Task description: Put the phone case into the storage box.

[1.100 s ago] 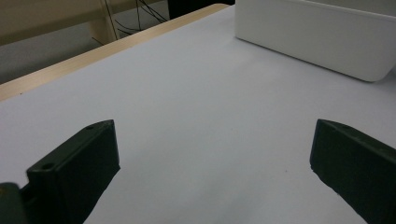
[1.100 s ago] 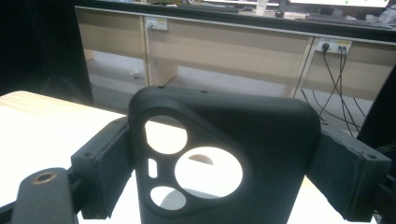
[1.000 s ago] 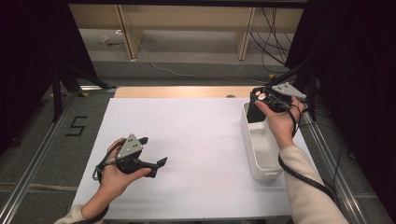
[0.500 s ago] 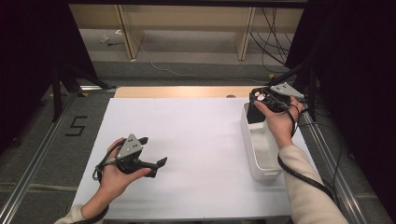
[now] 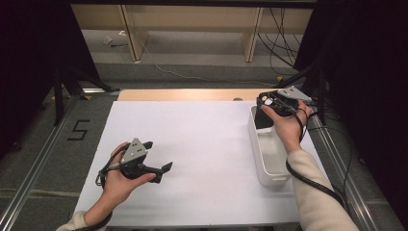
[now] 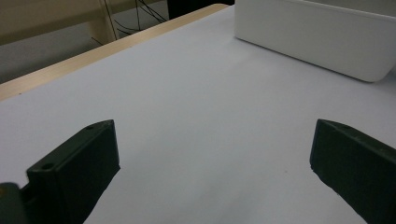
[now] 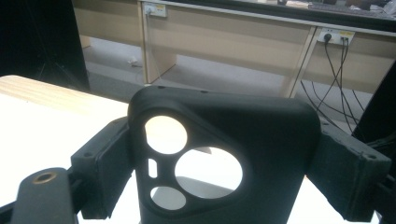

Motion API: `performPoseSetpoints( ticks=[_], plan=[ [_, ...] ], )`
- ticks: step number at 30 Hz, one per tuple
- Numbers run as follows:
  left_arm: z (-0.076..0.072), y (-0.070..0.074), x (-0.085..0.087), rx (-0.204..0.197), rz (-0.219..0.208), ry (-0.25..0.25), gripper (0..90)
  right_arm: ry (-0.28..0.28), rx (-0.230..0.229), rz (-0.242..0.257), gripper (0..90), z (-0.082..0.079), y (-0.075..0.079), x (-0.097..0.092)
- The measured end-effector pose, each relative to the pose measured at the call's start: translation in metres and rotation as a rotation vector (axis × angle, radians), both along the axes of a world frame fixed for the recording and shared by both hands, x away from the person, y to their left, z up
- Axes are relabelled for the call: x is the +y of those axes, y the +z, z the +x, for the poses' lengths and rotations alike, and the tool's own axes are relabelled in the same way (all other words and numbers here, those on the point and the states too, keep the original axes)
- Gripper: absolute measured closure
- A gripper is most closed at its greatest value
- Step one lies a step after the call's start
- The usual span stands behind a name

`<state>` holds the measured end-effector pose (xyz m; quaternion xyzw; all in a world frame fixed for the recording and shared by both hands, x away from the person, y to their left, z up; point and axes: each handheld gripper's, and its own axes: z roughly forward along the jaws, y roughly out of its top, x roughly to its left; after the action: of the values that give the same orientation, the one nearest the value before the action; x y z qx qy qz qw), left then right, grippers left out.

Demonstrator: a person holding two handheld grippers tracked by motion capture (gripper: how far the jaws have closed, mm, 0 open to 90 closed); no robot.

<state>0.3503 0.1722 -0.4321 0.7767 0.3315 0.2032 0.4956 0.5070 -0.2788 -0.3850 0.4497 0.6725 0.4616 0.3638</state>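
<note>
My right gripper [image 5: 270, 102] is held above the far end of a white bin [image 5: 267, 166] at the table's right side. It is shut on a black phone case [image 7: 219, 158] with round camera cut-outs, and both jaws press on the case's two sides. My left gripper [image 5: 158, 156] rests low over the white table sheet [image 5: 202, 144] at the near left. Its jaws stand wide apart with nothing between them, seen at the left gripper [image 6: 212, 158] over bare sheet. The white bin [image 6: 317, 35] lies ahead of it.
A wooden strip [image 5: 187, 94] borders the table's far edge. Metal rails [image 5: 33, 173] run along both sides. Beyond the table are a floor with cables [image 5: 276, 29] and wooden furniture legs [image 5: 132, 33]. Dark curtains hang left and right.
</note>
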Motion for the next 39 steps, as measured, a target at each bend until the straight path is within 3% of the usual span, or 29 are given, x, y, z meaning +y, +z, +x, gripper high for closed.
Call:
performPoseSetpoints(
  ticks=[39],
  plan=[
    [0.0,0.001,-0.001,-0.001,-0.001,-0.002,0.9,0.002,0.039,-0.037,15.6,0.005,-0.013,0.004]
  ],
)
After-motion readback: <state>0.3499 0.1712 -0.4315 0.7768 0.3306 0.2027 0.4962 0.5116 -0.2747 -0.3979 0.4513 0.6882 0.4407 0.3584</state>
